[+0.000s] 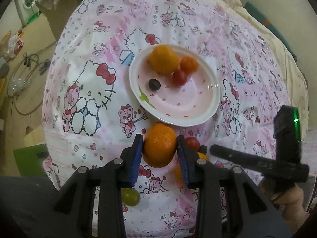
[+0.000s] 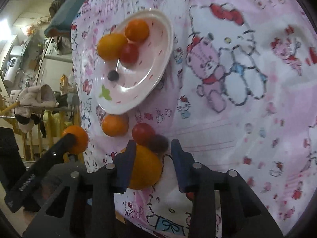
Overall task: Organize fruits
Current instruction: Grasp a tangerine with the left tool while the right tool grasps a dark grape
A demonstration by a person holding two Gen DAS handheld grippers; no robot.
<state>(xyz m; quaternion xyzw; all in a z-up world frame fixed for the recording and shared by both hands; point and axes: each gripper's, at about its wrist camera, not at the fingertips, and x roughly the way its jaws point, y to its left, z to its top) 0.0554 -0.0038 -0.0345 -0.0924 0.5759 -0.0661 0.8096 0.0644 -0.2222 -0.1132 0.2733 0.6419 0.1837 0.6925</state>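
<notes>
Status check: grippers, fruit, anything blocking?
Left gripper shut on round orange tangerine. Right gripper open over dark grape. Pink dish holds four fruits. Path clear.

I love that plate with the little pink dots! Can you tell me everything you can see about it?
The plate is round and shallow, glossy like ceramic, with a white rim, a pale pink middle, small red specks and a green leaf mark near one edge. It lies flat on the cartoon-cat cloth. Inside it sit a big orange fruit, a smaller orange one, a red tomato and a dark grape, bunched toward one side. No gripper touches it.
</notes>
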